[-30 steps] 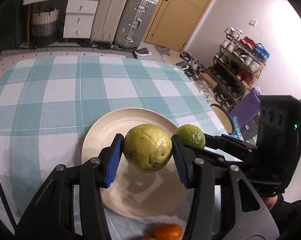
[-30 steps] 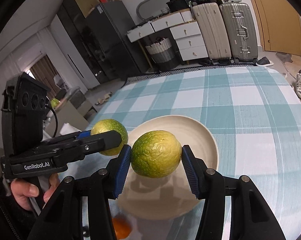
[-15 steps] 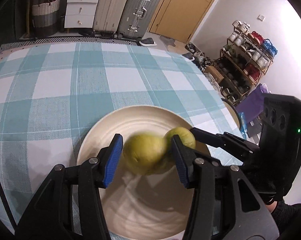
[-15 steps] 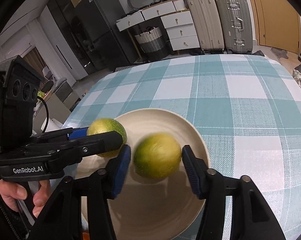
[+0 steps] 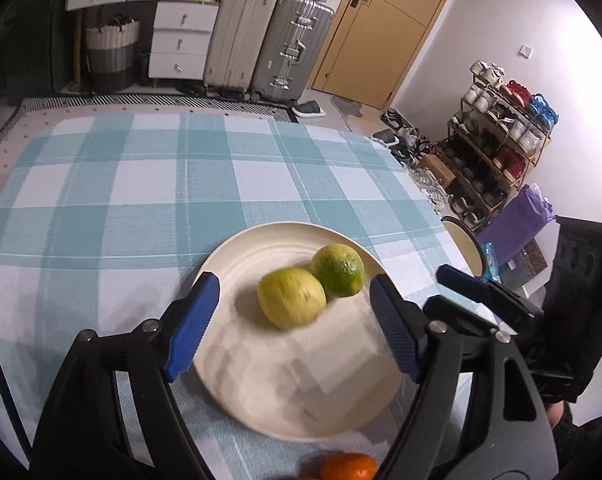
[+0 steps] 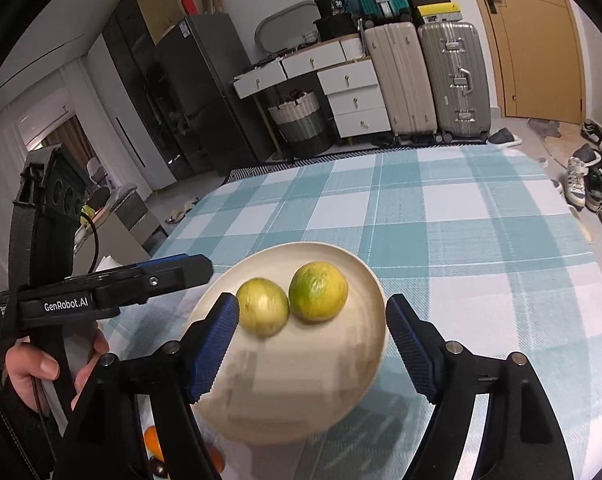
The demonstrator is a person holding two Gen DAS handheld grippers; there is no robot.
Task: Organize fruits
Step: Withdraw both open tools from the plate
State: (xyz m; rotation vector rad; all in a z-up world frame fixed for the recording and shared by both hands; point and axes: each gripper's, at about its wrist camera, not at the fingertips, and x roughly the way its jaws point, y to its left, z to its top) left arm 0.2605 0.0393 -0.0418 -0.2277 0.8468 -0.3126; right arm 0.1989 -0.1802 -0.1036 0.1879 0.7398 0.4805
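A yellow-green fruit (image 5: 291,298) and a greener one (image 5: 338,270) lie touching each other on the cream plate (image 5: 261,380). My left gripper (image 5: 293,282) stands just above the plate's near side, its jaws opening, with the yellow-green fruit lying loose between its blue pads. In the right wrist view the greener fruit (image 6: 319,298) lies free between the opening jaws of my right gripper (image 6: 312,304), with the yellow-green fruit (image 6: 263,312) beside the left pad on the plate (image 6: 301,392). Each gripper holds nothing.
An orange fruit (image 5: 349,468) lies on the checked tablecloth (image 5: 141,200) just in front of the plate. The left gripper's finger (image 6: 173,272) and a person's hand (image 6: 25,372) are at the right view's left. The table's edge runs close on the right, with a shoe rack (image 5: 501,140) beyond.
Both grippers were shut on a fruit each above the plate. Their jaws have spread, and both fruits now lie on the plate side by side.
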